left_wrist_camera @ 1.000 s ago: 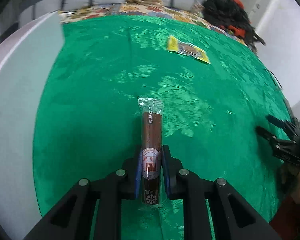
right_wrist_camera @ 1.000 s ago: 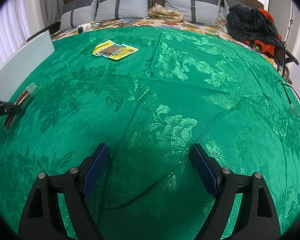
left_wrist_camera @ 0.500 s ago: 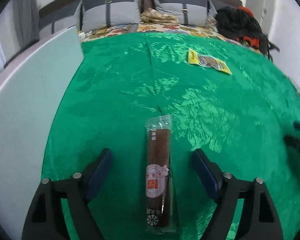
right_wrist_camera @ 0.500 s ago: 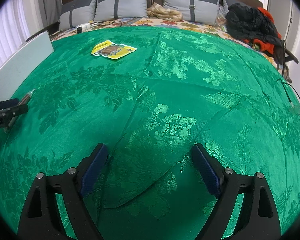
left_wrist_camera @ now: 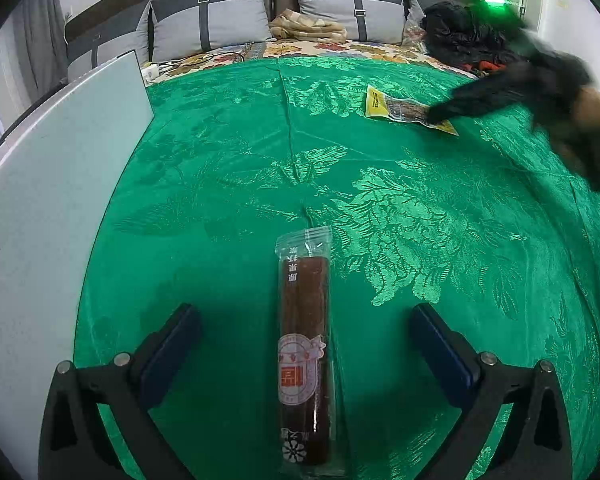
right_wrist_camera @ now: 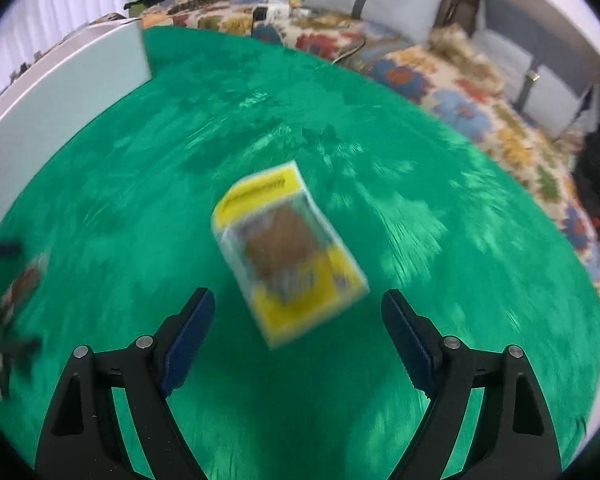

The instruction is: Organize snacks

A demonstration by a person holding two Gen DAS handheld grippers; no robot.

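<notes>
1. A long brown snack stick (left_wrist_camera: 304,344) in a clear wrapper lies flat on the green cloth (left_wrist_camera: 228,184) that covers the bench, near the pale upright panel (left_wrist_camera: 40,200).
2. The left gripper (left_wrist_camera: 304,348) hovers over the stick. Its jaws are spreading wide, one pad on each side, neither touching the wrapper.
3. A yellow snack packet (right_wrist_camera: 290,254) lies flat farther out on the cloth, well apart from the stick.
4. The right gripper (right_wrist_camera: 298,330) is just above the packet's near end. Its jaws are wide and narrowing slightly, with no visible contact; the view is blurred.
5. Cushions (left_wrist_camera: 208,20) and a floral cover lie beyond the cloth.
</notes>
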